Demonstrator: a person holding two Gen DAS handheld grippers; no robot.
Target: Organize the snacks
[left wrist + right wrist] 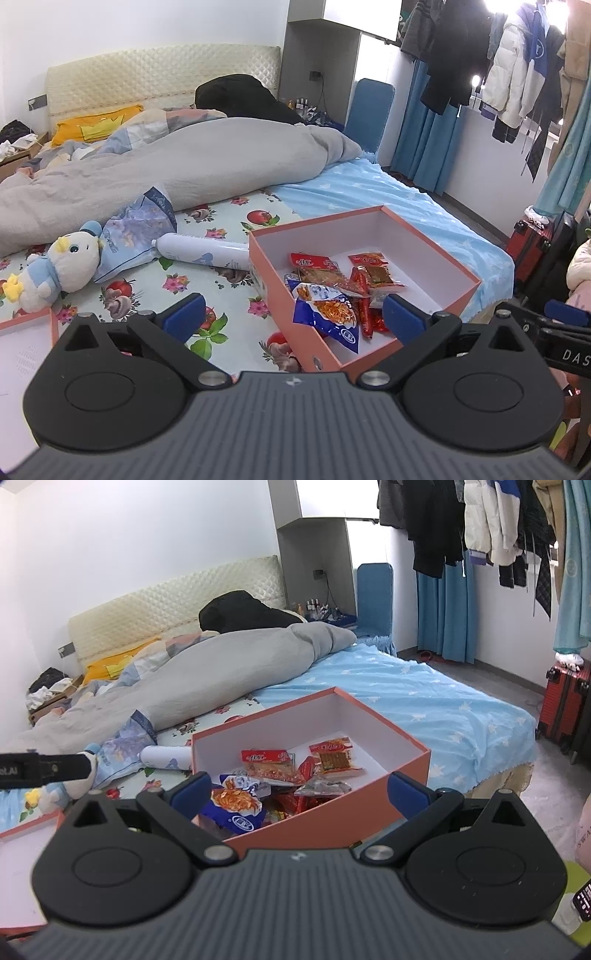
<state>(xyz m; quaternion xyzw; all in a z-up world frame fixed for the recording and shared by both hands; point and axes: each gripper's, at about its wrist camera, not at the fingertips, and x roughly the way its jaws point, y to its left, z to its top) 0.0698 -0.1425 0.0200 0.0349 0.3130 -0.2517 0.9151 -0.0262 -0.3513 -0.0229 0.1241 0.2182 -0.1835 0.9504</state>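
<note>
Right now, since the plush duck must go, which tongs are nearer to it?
Left. The left tongs sit just right of the plush duck; the right tongs face the orange box, farther right.

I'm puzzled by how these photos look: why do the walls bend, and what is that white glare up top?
Left wrist view: fisheye bends the room edges, and bright light blows out white behind the hanging clothes. Right wrist view: the same curving, milder glare, and the snacks in the orange box stay sharp.
</note>
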